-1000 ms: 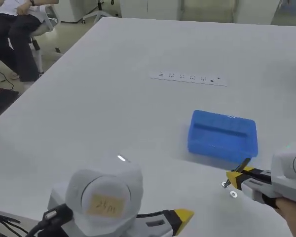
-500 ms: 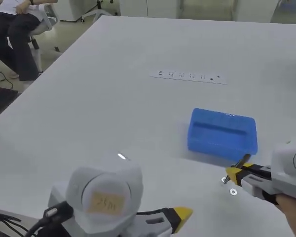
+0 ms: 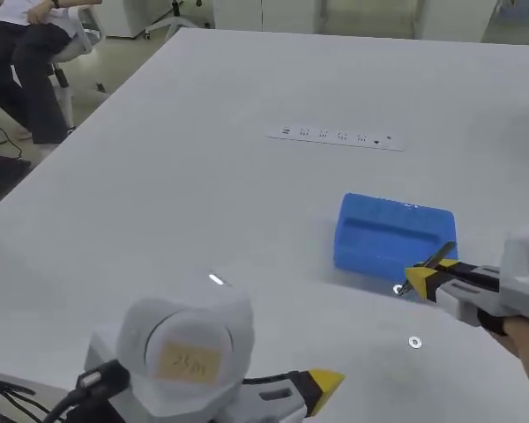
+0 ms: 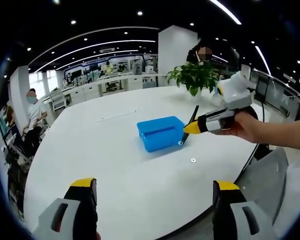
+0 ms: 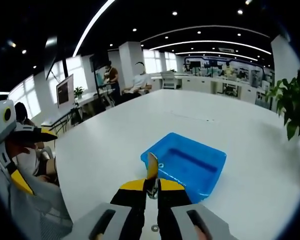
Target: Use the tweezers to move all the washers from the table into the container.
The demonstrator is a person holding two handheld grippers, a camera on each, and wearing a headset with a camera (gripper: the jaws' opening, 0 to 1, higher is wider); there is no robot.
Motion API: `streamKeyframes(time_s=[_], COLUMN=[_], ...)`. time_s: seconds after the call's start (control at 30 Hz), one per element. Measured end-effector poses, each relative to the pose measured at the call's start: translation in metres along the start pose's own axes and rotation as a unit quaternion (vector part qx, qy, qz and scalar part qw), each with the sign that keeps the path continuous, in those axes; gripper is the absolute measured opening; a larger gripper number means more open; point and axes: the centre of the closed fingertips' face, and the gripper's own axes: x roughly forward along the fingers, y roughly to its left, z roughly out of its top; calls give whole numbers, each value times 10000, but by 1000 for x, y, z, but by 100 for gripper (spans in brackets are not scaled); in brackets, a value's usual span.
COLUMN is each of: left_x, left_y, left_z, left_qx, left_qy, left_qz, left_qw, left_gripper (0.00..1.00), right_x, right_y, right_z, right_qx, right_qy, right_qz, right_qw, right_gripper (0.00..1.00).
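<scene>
At the far left of the head view, a seated person [image 3: 18, 53] is seen beyond the white table [image 3: 203, 176]. The left gripper [image 4: 153, 186] is held low over the table's near edge, and in the left gripper view its yellow-tipped jaws are spread wide with nothing between them. Farther back, near the middle of the table, a white power strip [image 3: 335, 137] is laid flat. To the right of it and nearer, the blue container [image 3: 395, 236] is set on the table, well apart from the left gripper. One washer [image 3: 414, 342] is left lying flat on the table in front of the container, near it but not touching. The tweezers [image 3: 434, 261] are clamped between the closed jaws of the right gripper [image 3: 420, 282], which is carried by a hand [image 3: 525, 339] at the right edge. A second washer [image 3: 398, 289] is seen at the tweezers' tip, just beside the container's near wall. In the right gripper view this washer is placed at the container's near rim.
</scene>
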Motion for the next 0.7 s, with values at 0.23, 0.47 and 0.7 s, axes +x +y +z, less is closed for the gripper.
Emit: streamKeyframes(time_s=[0.23,0.47,0.7], left_x=[0,0,0], left_y=[1,3,7], left_z=[0,-1,1], left_qx=[-5,22,27], left_qy=[2,30,33], left_qz=[10,33,103], left_qw=[10000,10000,9999], left_gripper=[99,98,98], right_x=[6,21,47], right_y=[-8,-24,-38], right_z=[20,32,26], right_qx=[-12,-54,-91], right_qy=[-193,-269,-98], right_qz=[-39,-168,-235], right_qw=[9998,9995,9996], right_gripper=[4,4,4])
